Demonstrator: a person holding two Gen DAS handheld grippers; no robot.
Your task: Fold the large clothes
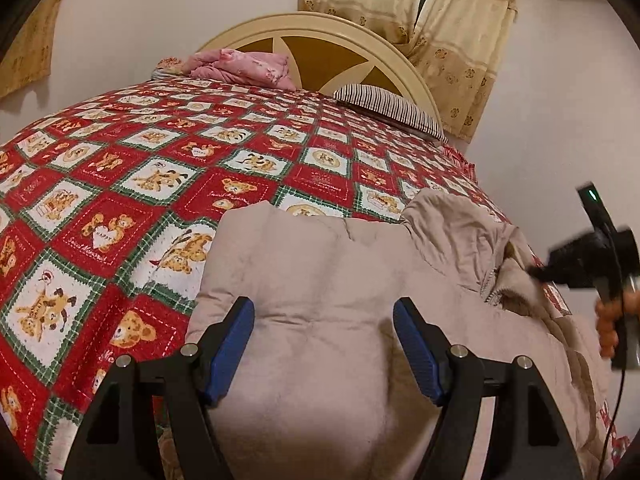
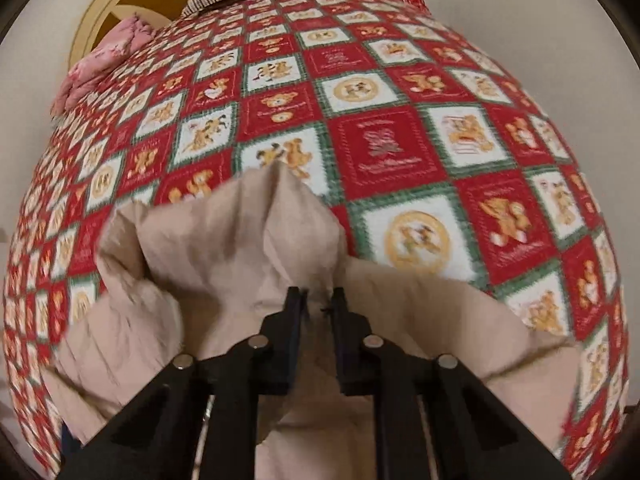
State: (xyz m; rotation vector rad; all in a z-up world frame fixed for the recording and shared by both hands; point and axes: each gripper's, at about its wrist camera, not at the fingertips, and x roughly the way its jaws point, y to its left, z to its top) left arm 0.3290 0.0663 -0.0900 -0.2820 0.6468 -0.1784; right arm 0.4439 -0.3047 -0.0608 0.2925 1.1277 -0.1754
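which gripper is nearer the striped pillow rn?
Likely left. The left gripper hovers open over the beige jacket, facing the striped pillow at the headboard. The right gripper pinches jacket fabric near the bed's right edge.

The jacket [image 1: 320,280] is plain beige. The bedspread [image 1: 140,168] is red, white and green checks with teddy bears. The far pillow [image 1: 392,110] has dark stripes.

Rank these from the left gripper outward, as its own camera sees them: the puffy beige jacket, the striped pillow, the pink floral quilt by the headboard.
From the left gripper:
1. Puffy beige jacket, right under the open fingers.
2. Striped pillow, far right, against the headboard.
3. Pink floral quilt, far left of the headboard.
Pillow and quilt are nearly level; that order is uncertain.
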